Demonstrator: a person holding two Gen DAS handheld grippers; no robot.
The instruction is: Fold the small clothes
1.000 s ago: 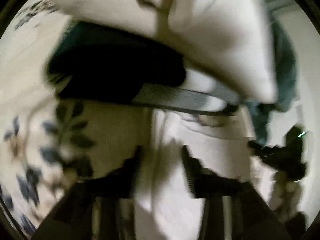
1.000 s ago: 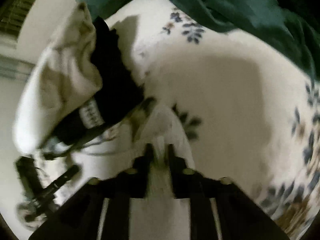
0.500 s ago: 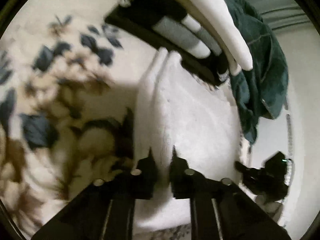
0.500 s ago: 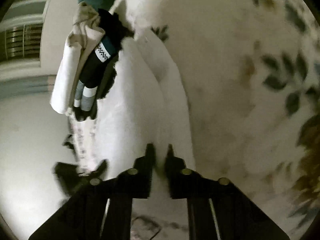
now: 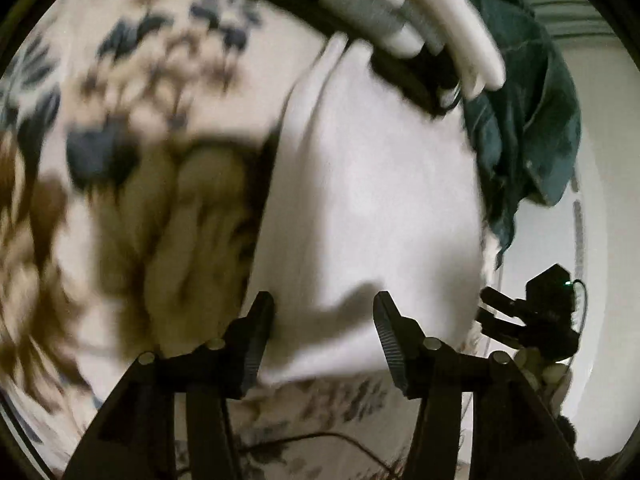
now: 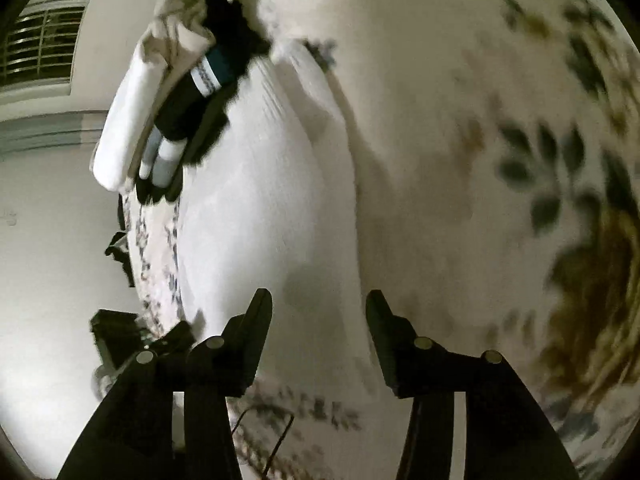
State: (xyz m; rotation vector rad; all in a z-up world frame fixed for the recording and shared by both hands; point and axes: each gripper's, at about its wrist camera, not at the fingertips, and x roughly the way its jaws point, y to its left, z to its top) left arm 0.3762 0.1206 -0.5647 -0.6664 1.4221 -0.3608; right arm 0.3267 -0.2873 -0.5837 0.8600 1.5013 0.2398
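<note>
Releasing the white garment, I let both jaw sets open; left gripper and right gripper pinched it half a second earlier. It lay folded at the bedspread's edge, beside the stacked clothes.

Both wrist views close, angled down, sharing white cloth

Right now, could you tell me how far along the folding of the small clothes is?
Done: a stack of folded clothes sits at the bed's edge, and the white garment lies doubled on the floral bedspread. In hand: nothing; the left gripper and right gripper are opening over it. Left: the crumpled green garment.
</note>
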